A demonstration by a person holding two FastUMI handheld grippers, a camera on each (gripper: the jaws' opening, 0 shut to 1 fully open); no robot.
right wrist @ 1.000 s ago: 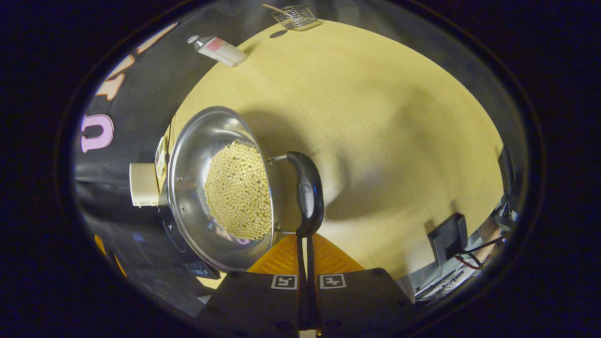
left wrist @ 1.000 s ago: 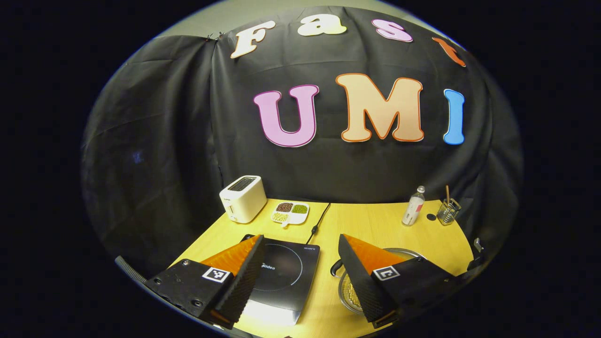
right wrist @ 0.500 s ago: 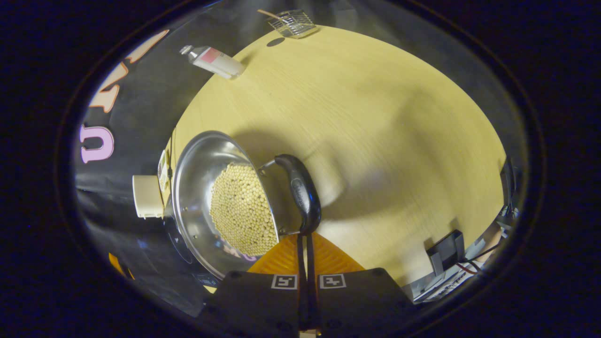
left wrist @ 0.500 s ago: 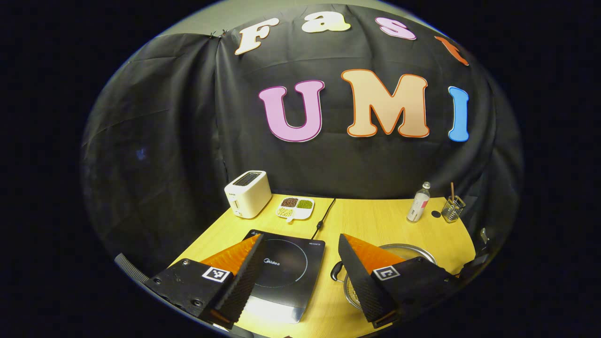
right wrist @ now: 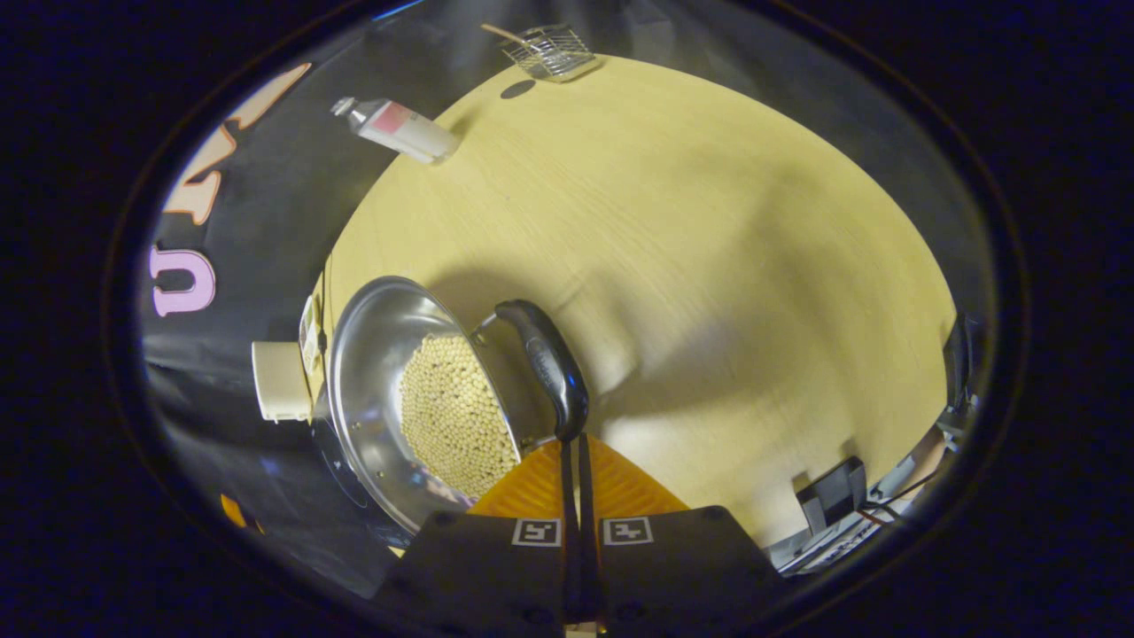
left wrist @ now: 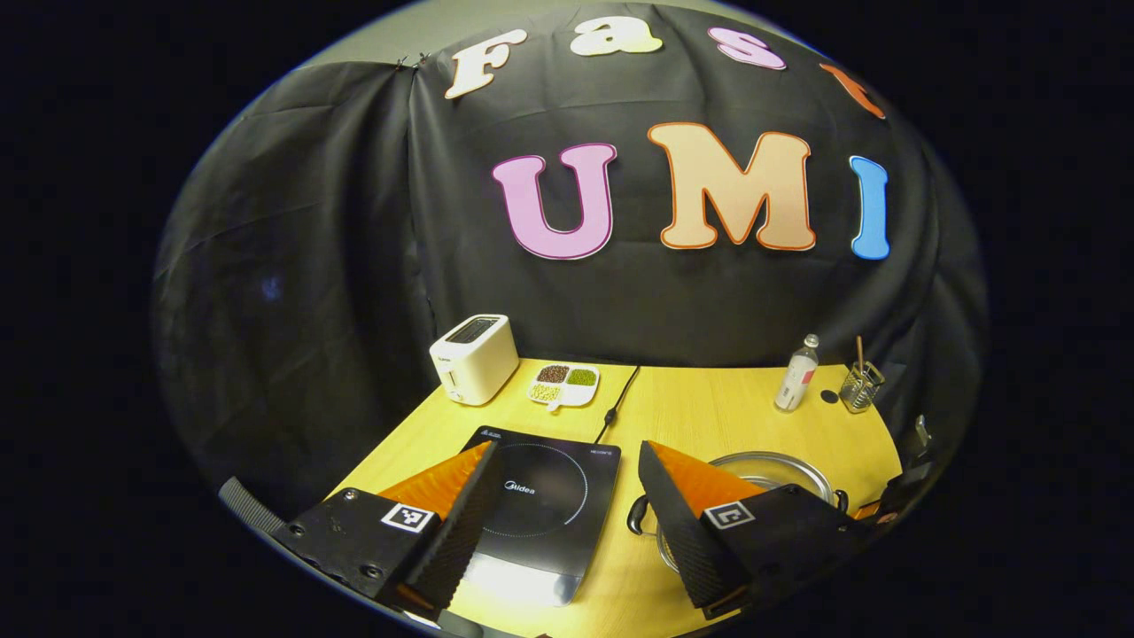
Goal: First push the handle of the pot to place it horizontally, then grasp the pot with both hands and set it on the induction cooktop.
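— Pot's lie? Handle's axis?
— Steel pot point(right wrist: 390, 390), full of pale beans point(right wrist: 452, 416), just ahead-left of the right gripper point(right wrist: 573, 447). Black handle point(right wrist: 545, 368) on the pot's near side, long axis running from the fingertips up and slightly left, along the rim.
— Right gripper's state?
— Clenched tight, fingers pressed together with nothing between; tips right at the handle's near end, seemingly touching.
— And the left gripper point(left wrist: 567, 509)?
— Released, spread wide, holding nothing. Induction cooktop point(left wrist: 545, 505) straight ahead between the fingers; pot point(left wrist: 771, 470) behind the right finger, its other small loop handle point(left wrist: 636, 516) poking out toward the cooktop.
— Any writing?
— Small logo on the cooktop glass; too fine to vouch for.
— Farther off?
— Toaster point(left wrist: 474, 358), divided dish point(left wrist: 565, 386), bottle point(left wrist: 796, 385), wire holder point(left wrist: 861, 386) along the table point(left wrist: 709, 408)'s far edge.
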